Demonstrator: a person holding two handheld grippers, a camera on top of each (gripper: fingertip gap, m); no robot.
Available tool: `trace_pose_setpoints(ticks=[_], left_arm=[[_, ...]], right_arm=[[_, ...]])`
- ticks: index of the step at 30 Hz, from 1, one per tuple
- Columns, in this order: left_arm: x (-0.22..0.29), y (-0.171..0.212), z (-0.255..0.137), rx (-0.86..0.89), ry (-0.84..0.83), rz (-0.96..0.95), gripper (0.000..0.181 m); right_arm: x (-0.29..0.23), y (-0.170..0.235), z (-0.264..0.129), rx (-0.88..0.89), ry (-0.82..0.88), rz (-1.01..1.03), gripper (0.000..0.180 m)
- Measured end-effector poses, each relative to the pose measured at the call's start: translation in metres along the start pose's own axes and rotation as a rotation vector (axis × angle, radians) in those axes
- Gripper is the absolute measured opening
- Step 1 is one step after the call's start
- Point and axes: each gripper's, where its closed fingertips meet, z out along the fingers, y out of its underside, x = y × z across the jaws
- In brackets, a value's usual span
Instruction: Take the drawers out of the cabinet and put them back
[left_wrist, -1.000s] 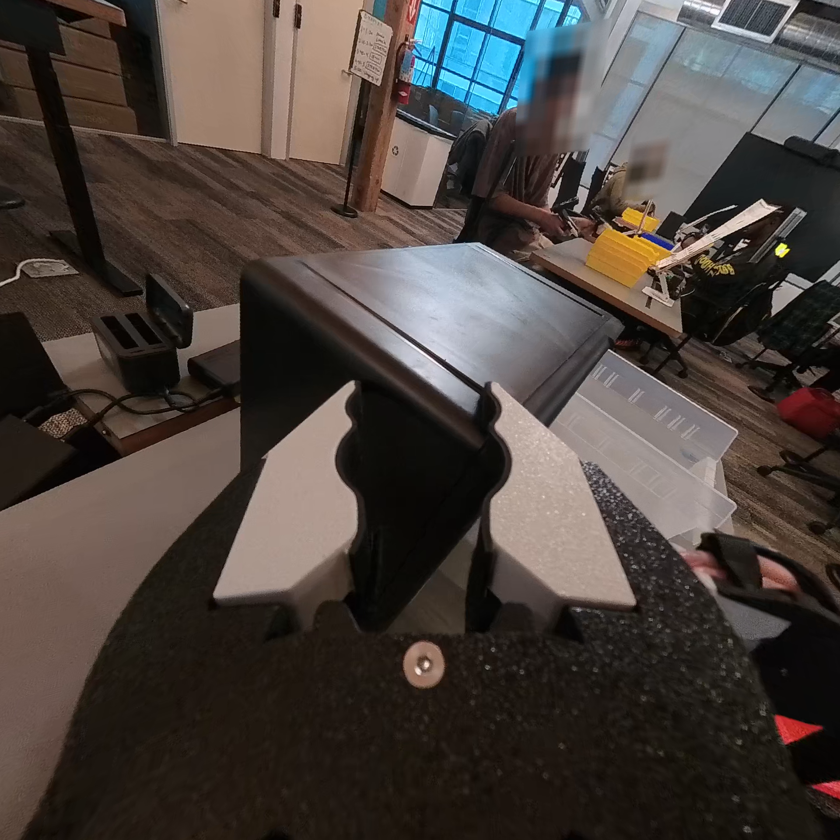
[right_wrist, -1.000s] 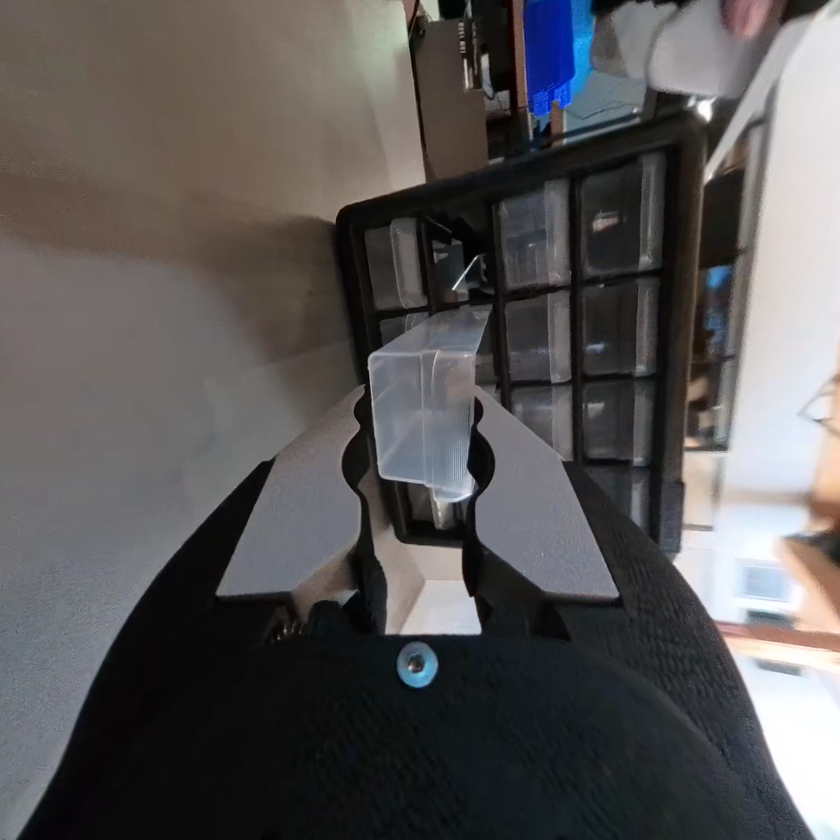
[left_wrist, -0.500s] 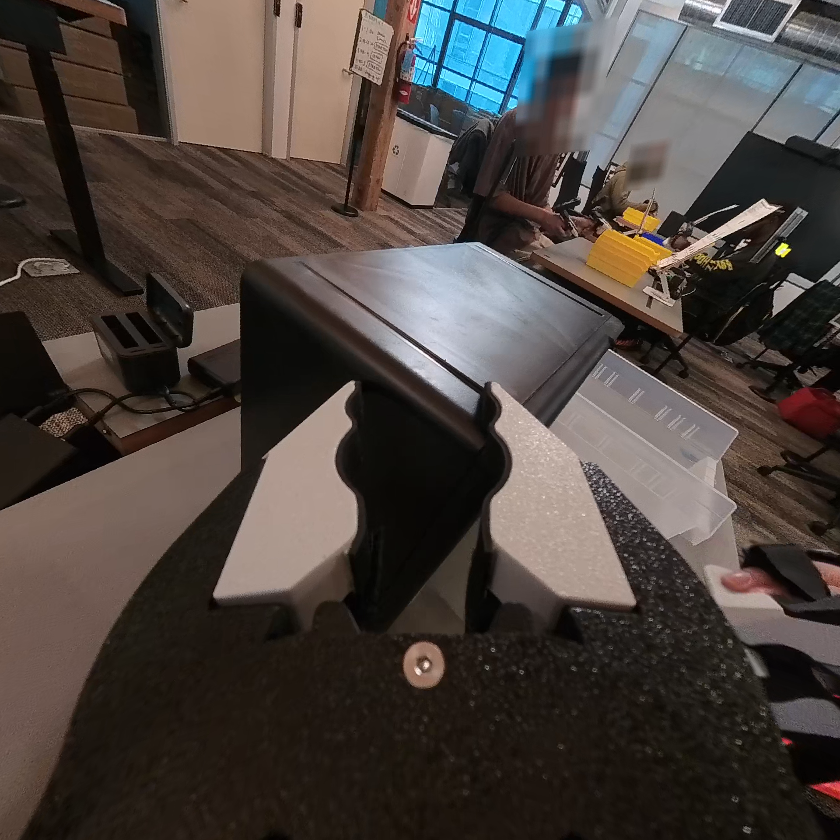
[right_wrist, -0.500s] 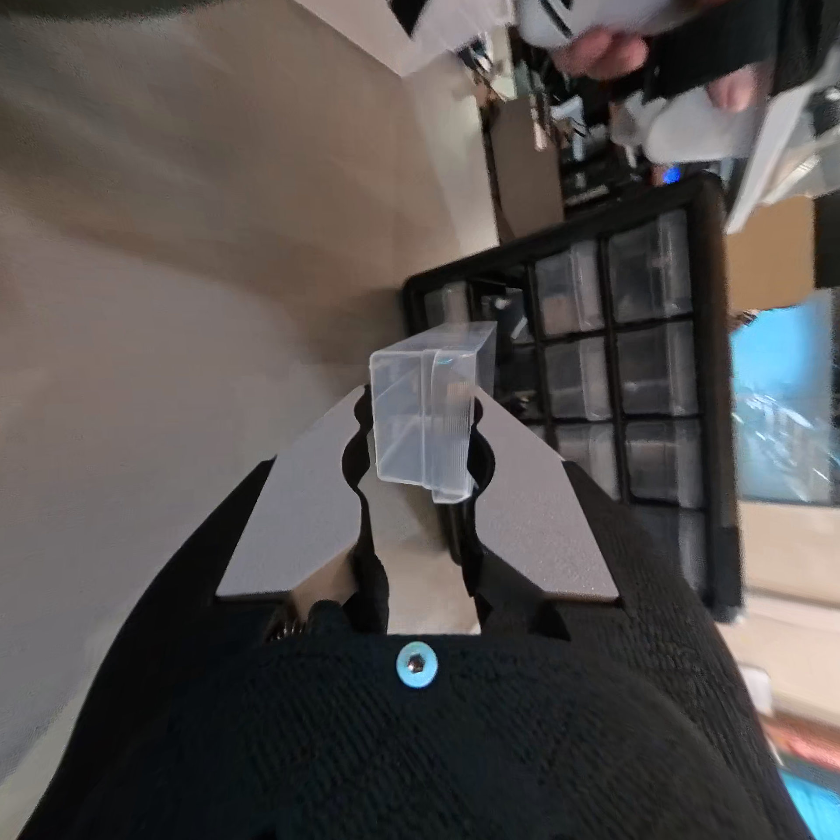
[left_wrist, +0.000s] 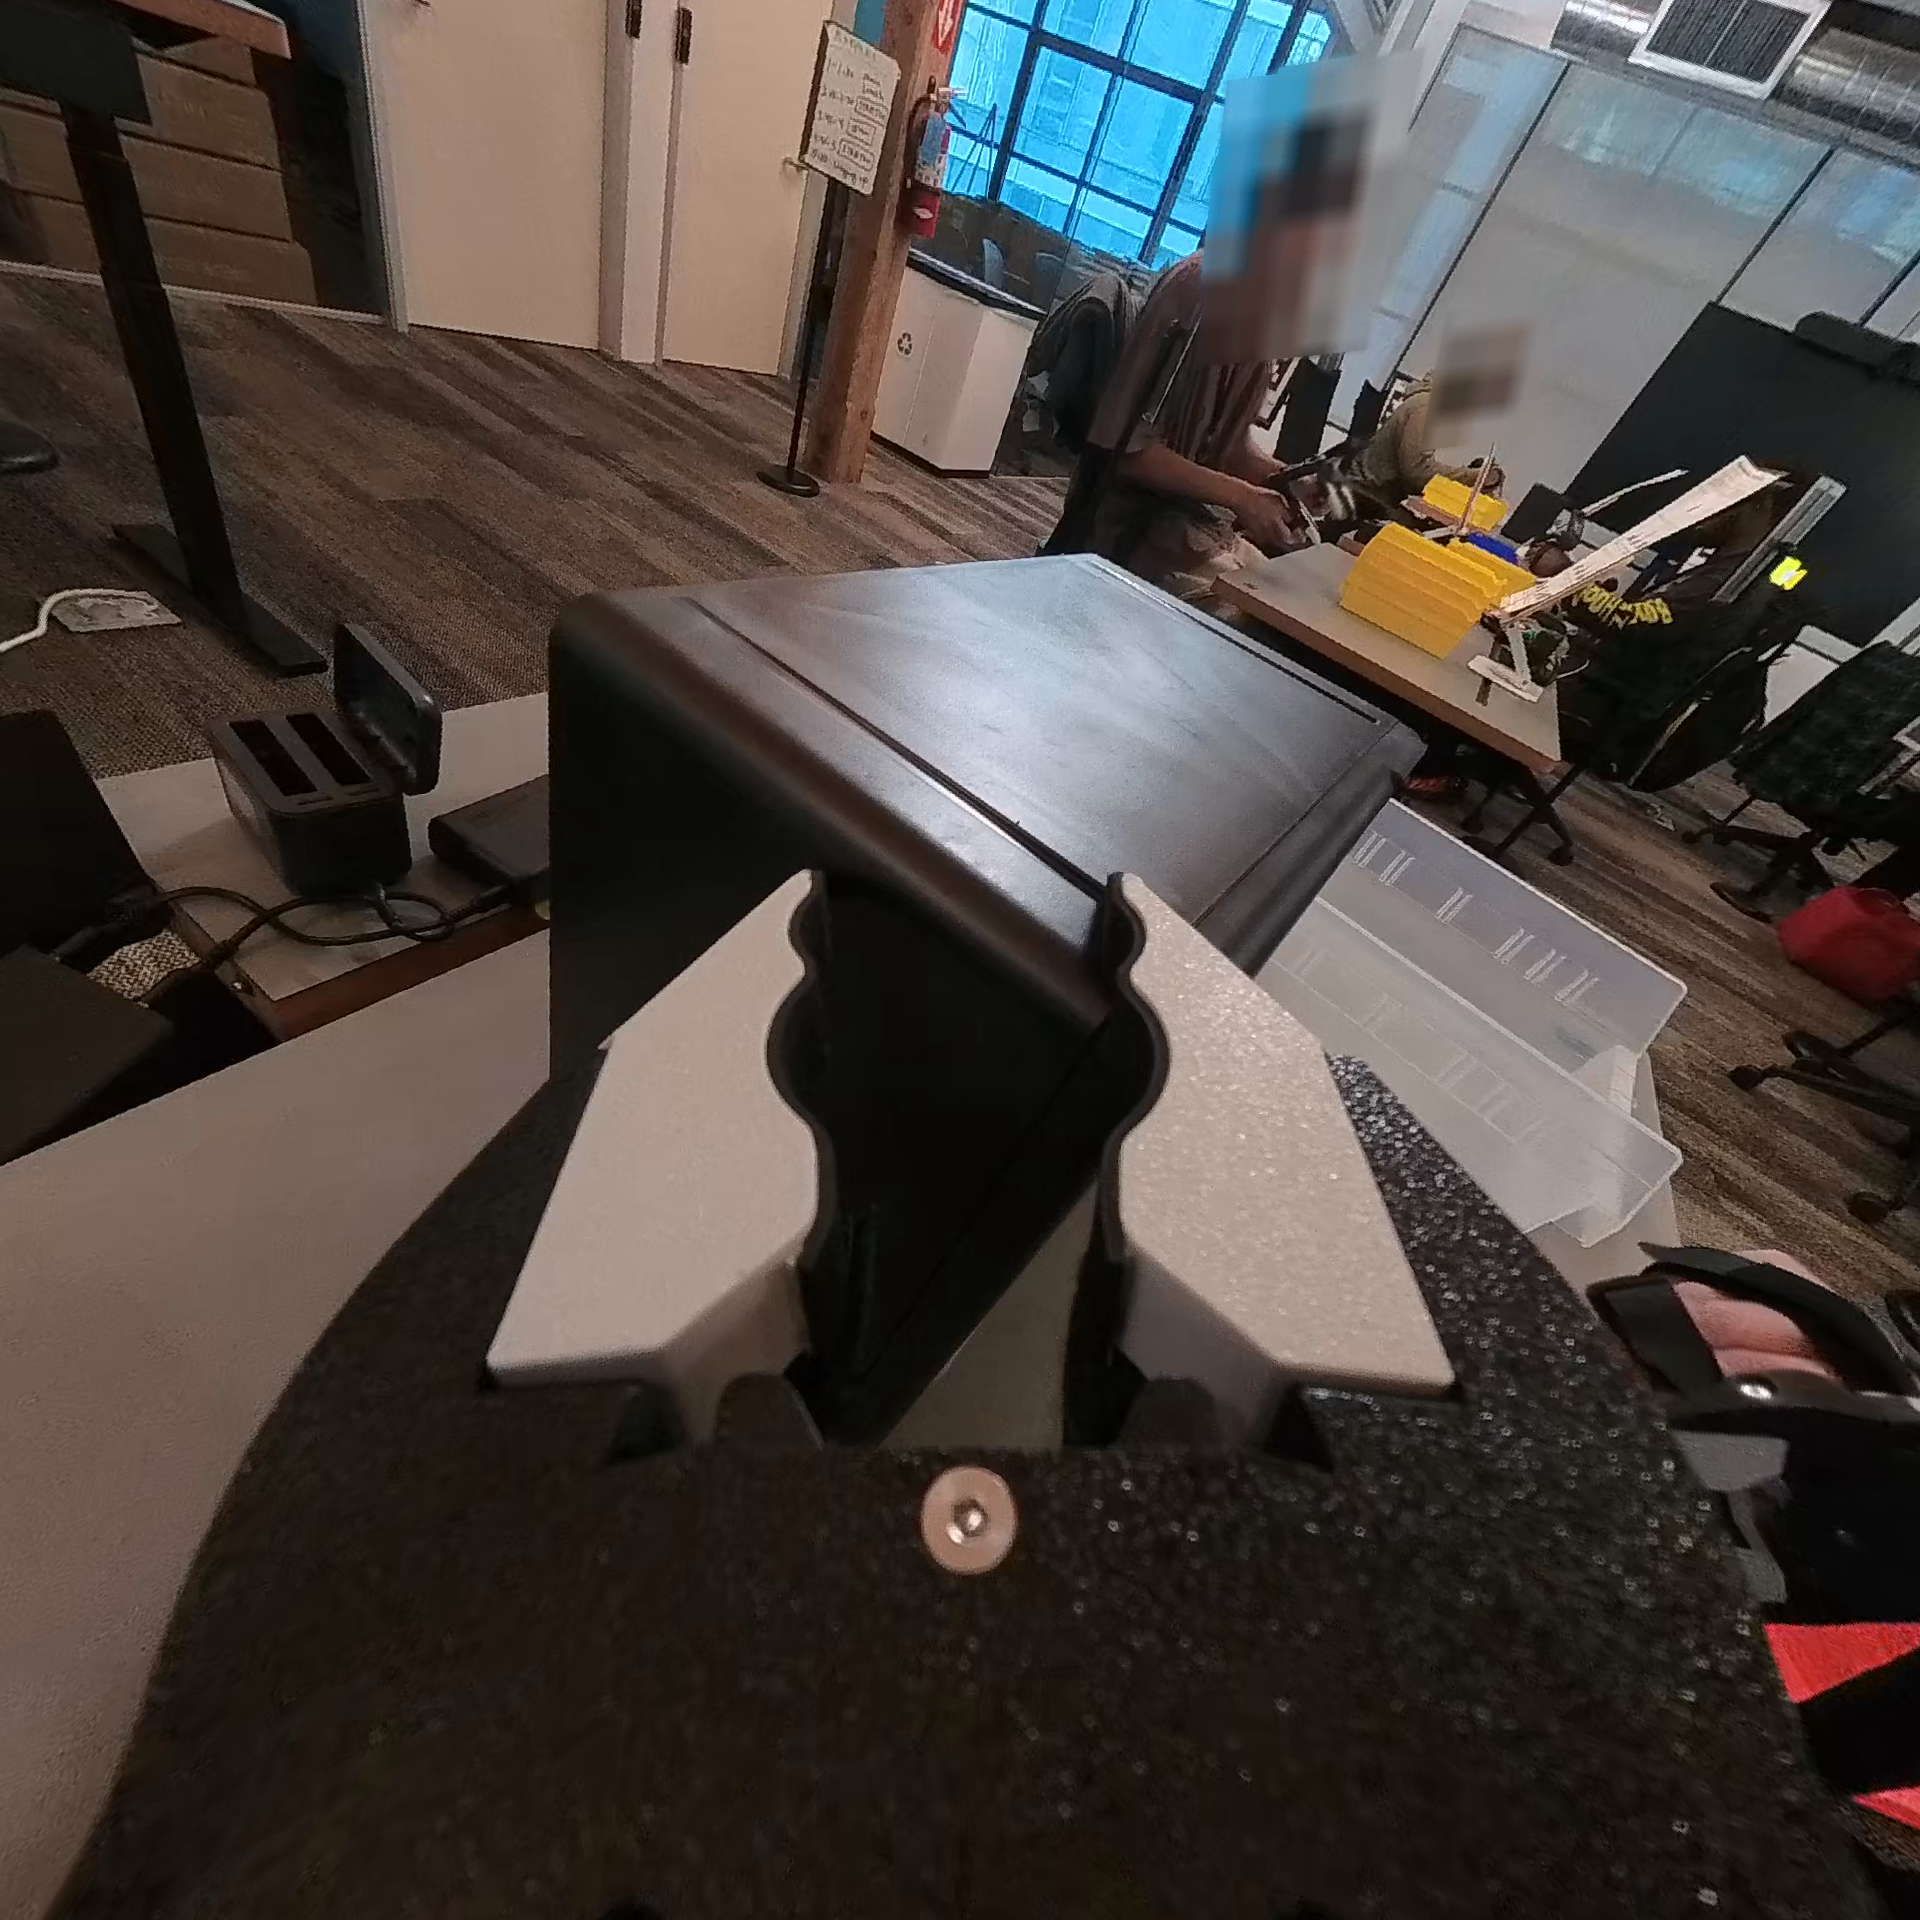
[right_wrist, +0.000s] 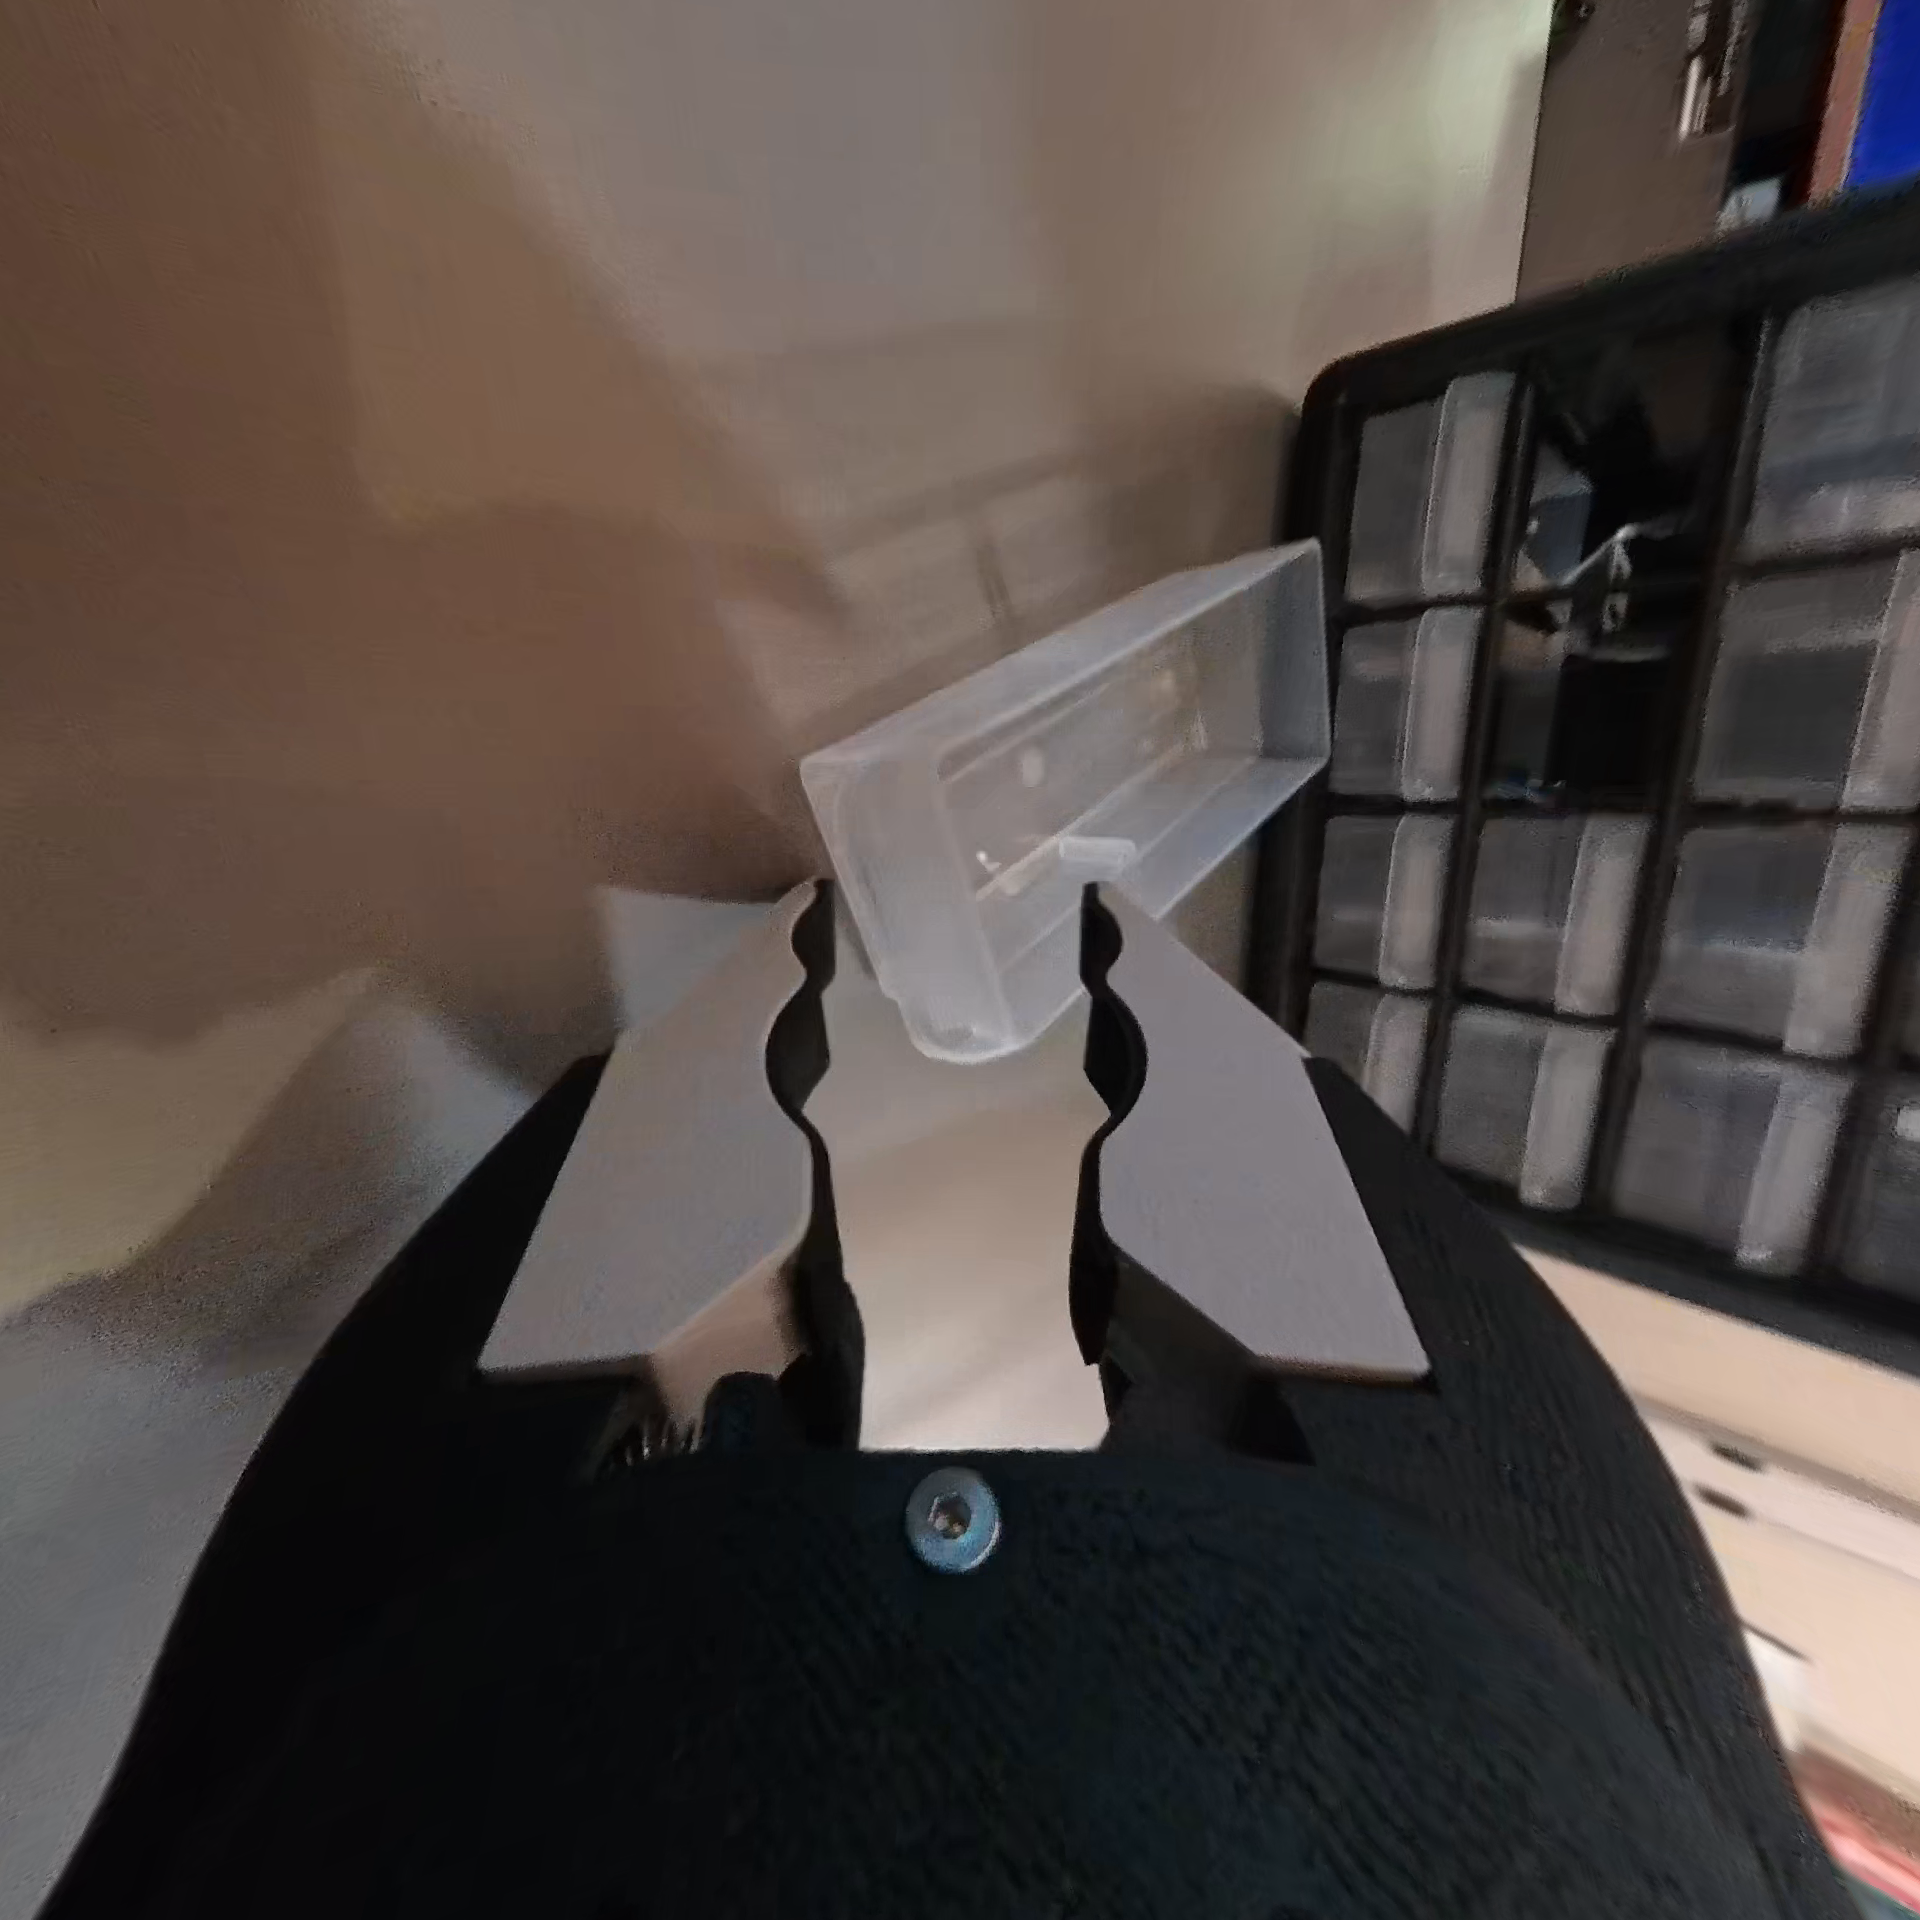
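Drawer lies on table, left of cabinet; right tongs just before drawer.

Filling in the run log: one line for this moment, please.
left hand-held gripper: shut on cabinet | right hand-held gripper: open | clear drawer: out of cabinet, at fingertips

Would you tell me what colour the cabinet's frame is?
The cabinet frame is black, clearest in the left wrist view.

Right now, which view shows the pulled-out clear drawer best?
Right wrist view: the clear drawer fills the centre, tilted, just ahead of the right gripper, whose jaws stand apart. Left wrist view shows none of it, only the cabinet's black top.
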Motion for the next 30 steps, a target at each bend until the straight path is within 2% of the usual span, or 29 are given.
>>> trace_pose_setpoints(ticks=[3,6,8,11,12,14,18,19,20,24,30], left_arm=[[0.000,0.000,0.000,0.000,-0.001,-0.001,0.051],[0.000,0.000,0.000,0.000,-0.001,-0.001,0.051],[0.000,0.000,0.000,0.000,-0.001,-0.001,0.051],[0.000,0.000,0.000,0.000,-0.002,-0.001,0.051],[0.000,0.000,0.000,0.000,-0.003,-0.002,0.051],[0.000,0.000,0.000,-0.001,-0.004,-0.003,0.051],[0.000,0.000,0.000,-0.001,-0.006,-0.004,0.051],[0.000,0.000,0.000,-0.001,-0.006,-0.004,0.050],[0.000,0.000,0.000,-0.001,-0.006,-0.004,0.050],[0.000,0.000,0.000,-0.002,-0.006,-0.004,0.051],[0.000,0.000,0.000,-0.001,-0.004,-0.004,0.051]], right_arm=[[0.000,0.008,-0.010,0.012,-0.025,0.123,0.063],[0.011,0.017,-0.021,0.028,-0.041,0.364,0.078],[0.024,0.001,-0.032,0.151,-0.090,0.615,0.084],[0.058,-0.042,-0.051,0.443,-0.206,1.022,0.086],[0.065,-0.044,-0.047,0.430,-0.209,1.094,0.089],[0.064,-0.037,-0.026,0.283,-0.190,1.116,0.096],[0.040,-0.031,0.016,-0.009,-0.260,1.079,0.130],[0.033,-0.026,0.024,-0.087,-0.275,1.060,0.134],[0.029,-0.022,0.031,-0.138,-0.289,1.056,0.134],[0.031,-0.014,0.044,-0.219,-0.299,1.131,0.112],[0.030,-0.013,0.049,-0.234,-0.356,1.133,0.078]])
